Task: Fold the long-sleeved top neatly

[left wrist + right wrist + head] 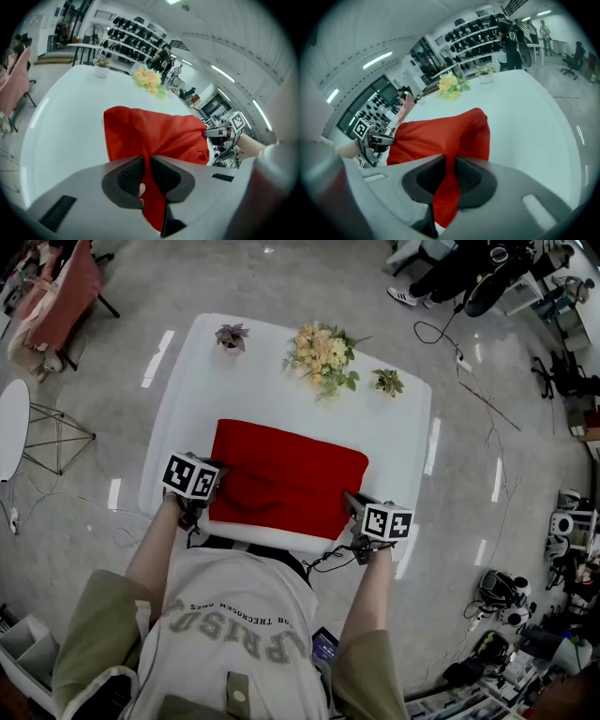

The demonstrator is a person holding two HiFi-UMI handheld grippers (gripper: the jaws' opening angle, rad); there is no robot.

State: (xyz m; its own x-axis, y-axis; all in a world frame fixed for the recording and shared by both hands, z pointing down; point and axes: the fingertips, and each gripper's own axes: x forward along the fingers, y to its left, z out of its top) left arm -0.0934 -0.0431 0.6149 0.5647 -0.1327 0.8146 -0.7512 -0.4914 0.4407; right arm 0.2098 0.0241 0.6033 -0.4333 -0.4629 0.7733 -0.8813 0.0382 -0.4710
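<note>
The red long-sleeved top (286, 479) lies on the white counter (187, 399), spread as a broad, roughly rectangular shape across the near half of it. Its near edge runs just beside the counter's near edge, in front of the person. The sleeves do not show as separate parts from above, and they seem to be folded in, though the head view is too coarse to be sure.

The left gripper (146, 161) is at the top's near left corner. Its jaws are pressed together on a bunch of red cloth, which runs up between the dark ribbed pads (129, 176) and hangs out below them. The right gripper (450, 164) is at the near right corner. Its jaws are likewise clamped on a strip of the red cloth that passes between its pads. Both grippers point down and away from the person, each with its marker cube facing up, and they sit well apart with the width of the garment between them. The cloth rises slightly into wrinkles at each pinched corner.

Along the far edge of the counter stand a small potted plant with purple leaves (232, 336), a bouquet of pale yellow flowers (322, 354) and a small green plant (387, 382), all clear of the top.
</note>
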